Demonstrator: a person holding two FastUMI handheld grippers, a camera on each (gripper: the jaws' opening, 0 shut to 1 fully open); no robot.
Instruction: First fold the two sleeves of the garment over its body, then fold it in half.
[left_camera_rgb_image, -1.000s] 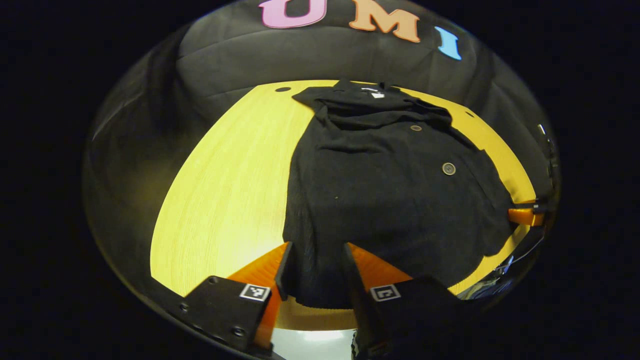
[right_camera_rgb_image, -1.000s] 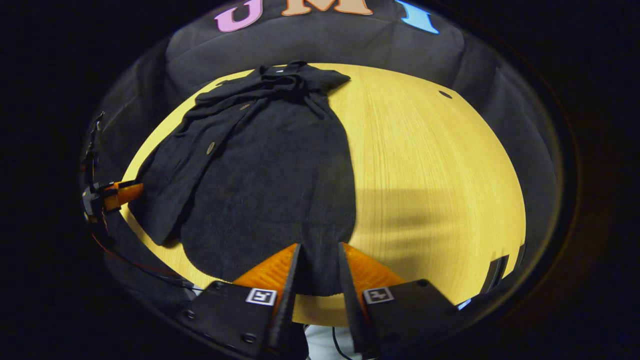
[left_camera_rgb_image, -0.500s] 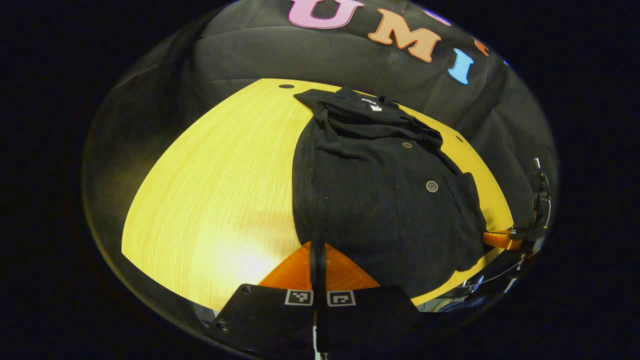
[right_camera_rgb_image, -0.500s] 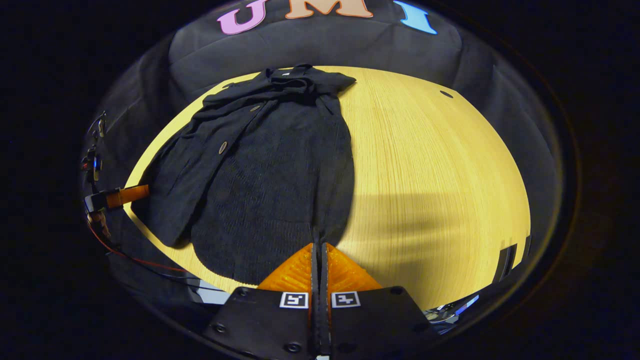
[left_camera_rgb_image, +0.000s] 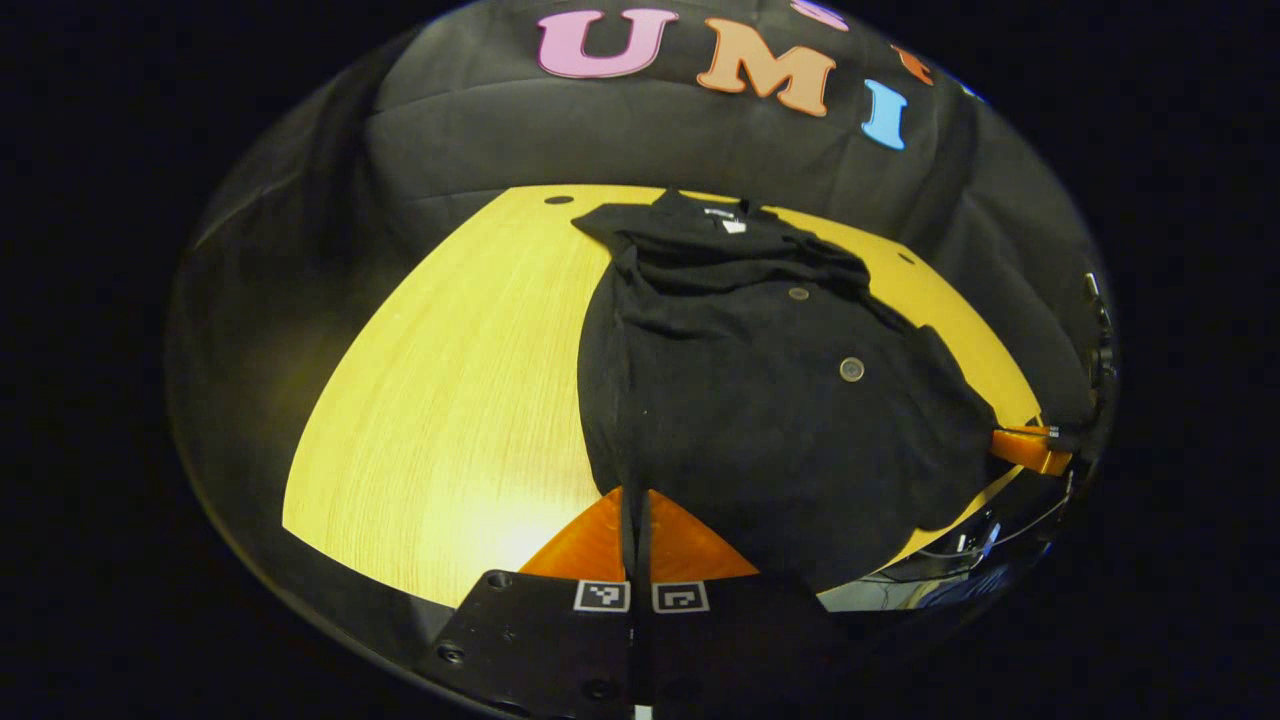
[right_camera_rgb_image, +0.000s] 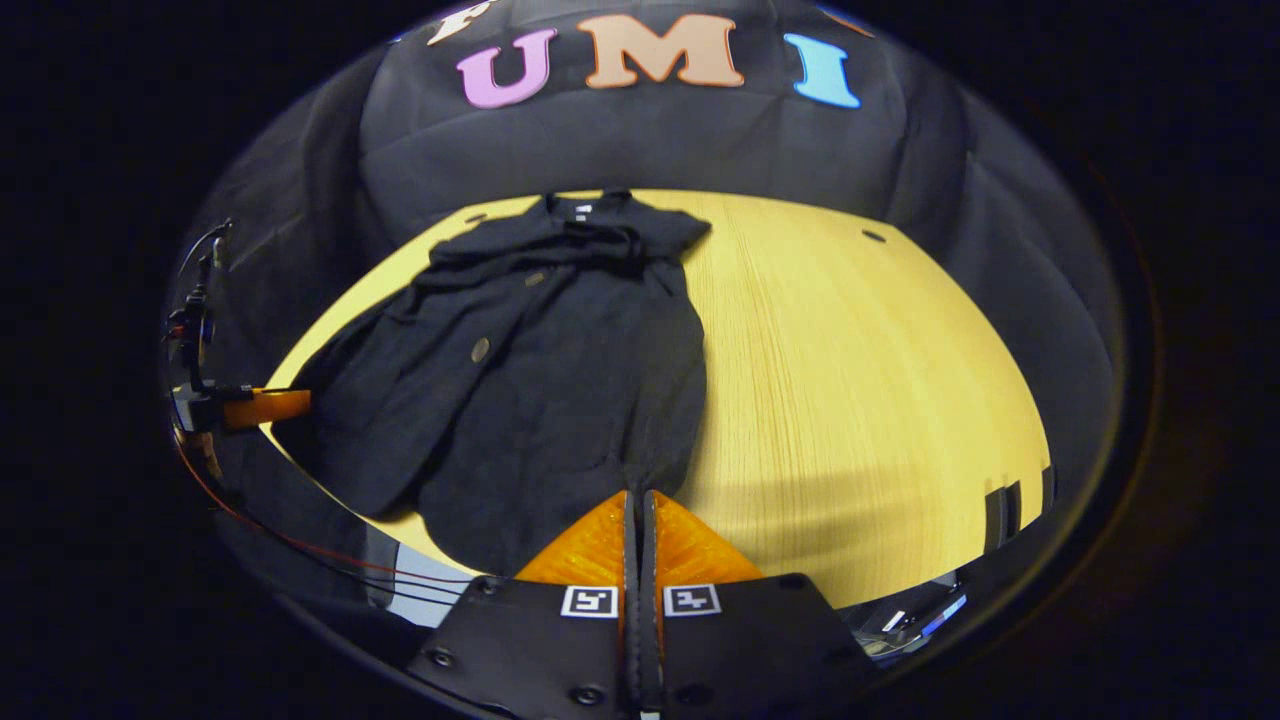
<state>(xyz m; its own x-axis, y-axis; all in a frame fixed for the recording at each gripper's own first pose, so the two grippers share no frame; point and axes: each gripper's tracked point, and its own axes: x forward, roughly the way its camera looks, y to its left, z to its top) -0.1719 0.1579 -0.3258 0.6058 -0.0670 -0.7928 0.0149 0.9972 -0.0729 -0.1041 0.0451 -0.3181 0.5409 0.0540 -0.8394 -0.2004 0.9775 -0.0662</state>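
A black buttoned garment (left_camera_rgb_image: 760, 400) lies lengthwise on the yellow wooden table (left_camera_rgb_image: 450, 400), collar at the far end and its sleeves lying across its upper body. My left gripper (left_camera_rgb_image: 636, 492) is shut on the near hem at its left corner, the cloth running up into the pinch. In the right gripper view the same garment (right_camera_rgb_image: 540, 380) spreads to the left, and my right gripper (right_camera_rgb_image: 638, 495) is shut on the hem's right corner. Each view catches the other gripper's orange finger at the hem's far side: the right gripper (left_camera_rgb_image: 1025, 445) and the left gripper (right_camera_rgb_image: 255, 407).
The table (right_camera_rgb_image: 860, 400) has wide bare wood on both sides of the garment. A small dark hole (left_camera_rgb_image: 558, 200) sits near its far left corner, another hole (right_camera_rgb_image: 874, 236) near the far right. A red cable (right_camera_rgb_image: 300, 545) hangs below the near edge.
A second ago both grippers stood open around the hem. Both have shut on it, and since then have risen slightly with the cloth.
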